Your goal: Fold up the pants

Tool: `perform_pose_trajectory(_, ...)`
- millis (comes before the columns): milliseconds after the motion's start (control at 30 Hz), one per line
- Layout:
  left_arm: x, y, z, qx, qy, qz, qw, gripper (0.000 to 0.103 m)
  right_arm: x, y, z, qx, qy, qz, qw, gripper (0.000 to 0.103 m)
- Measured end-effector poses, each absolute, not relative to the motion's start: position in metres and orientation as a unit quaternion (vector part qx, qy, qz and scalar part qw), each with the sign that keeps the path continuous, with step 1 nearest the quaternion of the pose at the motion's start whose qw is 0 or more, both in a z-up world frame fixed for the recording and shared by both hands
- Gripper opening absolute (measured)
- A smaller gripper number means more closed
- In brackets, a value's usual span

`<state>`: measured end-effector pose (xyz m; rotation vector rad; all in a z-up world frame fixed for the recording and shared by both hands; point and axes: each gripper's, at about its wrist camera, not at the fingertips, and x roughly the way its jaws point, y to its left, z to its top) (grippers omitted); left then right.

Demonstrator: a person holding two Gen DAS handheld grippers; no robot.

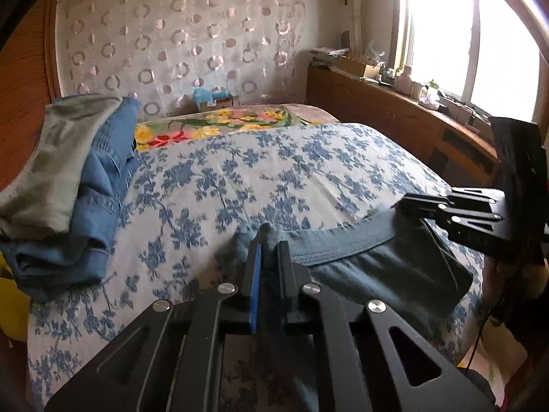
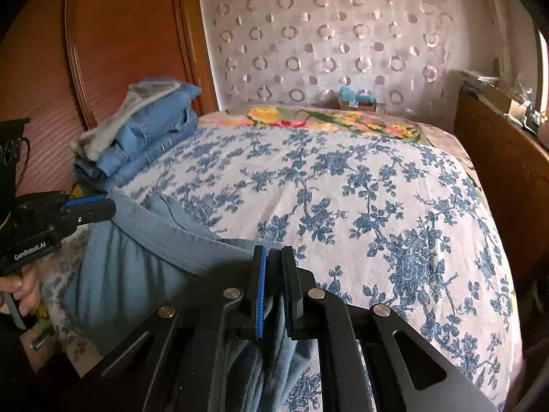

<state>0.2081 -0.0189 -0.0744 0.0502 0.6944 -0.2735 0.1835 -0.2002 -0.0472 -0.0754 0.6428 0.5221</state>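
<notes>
Left gripper (image 1: 269, 250) fingers pinching pants (image 1: 377, 271) waistband corner; right gripper (image 2: 276, 261) fingers clamped on opposite corner. Waistband stretched between, near bed (image 2: 377, 206) front edge. Folded clothes stack (image 1: 68, 189) far left.

Bedspread (image 2: 360, 189) lies open ahead; stacked clothes (image 1: 68, 185) block the left.

Grey-blue pants (image 1: 377, 271) of soft knit cloth lie at the near edge of a bed, their wide waistband (image 1: 339, 245) stretched in a shallow curve across the top. One end of the band is bunched upward into a small tuft (image 1: 264, 237), and the other end is drawn taut toward the side. Below the band the fabric (image 2: 137, 274) sags in loose folds and hangs over the bed's edge.
</notes>
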Motion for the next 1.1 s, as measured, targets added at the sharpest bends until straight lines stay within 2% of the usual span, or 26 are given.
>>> perform_pose_trajectory(167,0.220,-0.017,-0.082,0.009,0.368,-0.124,0.922,0.012,0.183,-0.198,-0.049,-0.040,0.316,0.249,0.915,0.009)
perform_pose_trajectory(267,0.215,-0.013,-0.083,-0.001,0.365,-0.125,0.923,0.022,0.181,-0.200,-0.047,-0.039,0.317,0.241,0.916,0.012)
perform_pose_trajectory(333,0.211,-0.011,-0.082,-0.005,0.364,-0.129,0.922,0.039,0.176,-0.203,-0.044,-0.037,0.314,0.234,0.919,0.013)
perform_pose_trajectory(400,0.205,-0.008,-0.080,-0.016,0.361,-0.141,0.922,0.047,0.168,-0.208,-0.042,-0.029,0.311,0.240,0.919,0.015)
perform_pose_trajectory(867,0.147,-0.016,-0.096,-0.003,0.369,-0.154,0.917,0.049,0.081,-0.238,-0.049,-0.026,0.336,0.237,0.911,0.016)
perform_pose_trajectory(967,0.142,-0.015,-0.102,-0.005,0.373,-0.150,0.916,0.049,0.072,-0.242,-0.049,-0.023,0.335,0.230,0.913,0.032)
perform_pose_trajectory(1100,0.141,-0.015,-0.107,-0.005,0.377,-0.148,0.914,0.049,0.064,-0.244,-0.052,-0.014,0.335,0.230,0.914,0.033)
